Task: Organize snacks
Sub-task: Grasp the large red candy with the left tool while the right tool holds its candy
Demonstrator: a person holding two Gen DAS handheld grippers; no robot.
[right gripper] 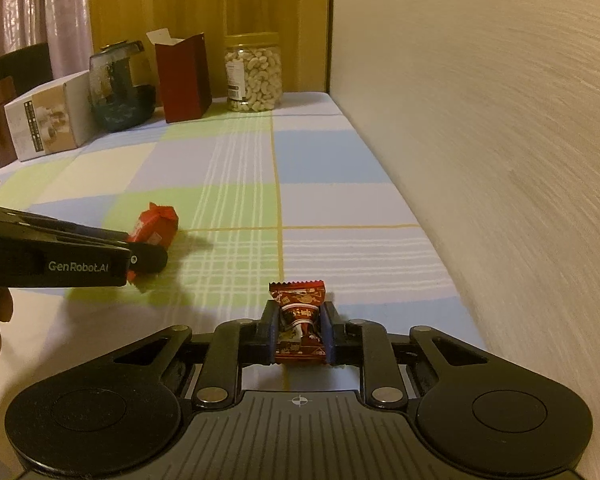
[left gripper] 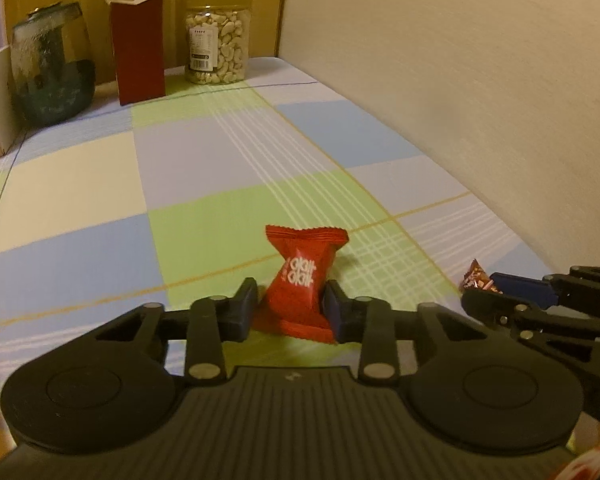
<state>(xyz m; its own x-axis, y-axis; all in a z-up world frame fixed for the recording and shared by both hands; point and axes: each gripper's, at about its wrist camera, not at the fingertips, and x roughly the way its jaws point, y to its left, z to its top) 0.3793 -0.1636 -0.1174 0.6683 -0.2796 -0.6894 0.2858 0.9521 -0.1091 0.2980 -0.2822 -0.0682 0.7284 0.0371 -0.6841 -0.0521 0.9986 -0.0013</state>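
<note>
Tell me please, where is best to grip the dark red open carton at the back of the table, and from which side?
Judging from its pose, grip the dark red carton across its narrow body below the open flap, coming from the front. It stands upright, and the glass jar and cashew jar flank it closely, so a sideways approach looks crowded.

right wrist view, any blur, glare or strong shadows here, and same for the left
Right wrist view: warm dim light, wall smeared by fisheye stretch, dark shadow under the red packet. Left wrist view: same orange cast, a glare spot on the cashew jar, soft corners.
</note>
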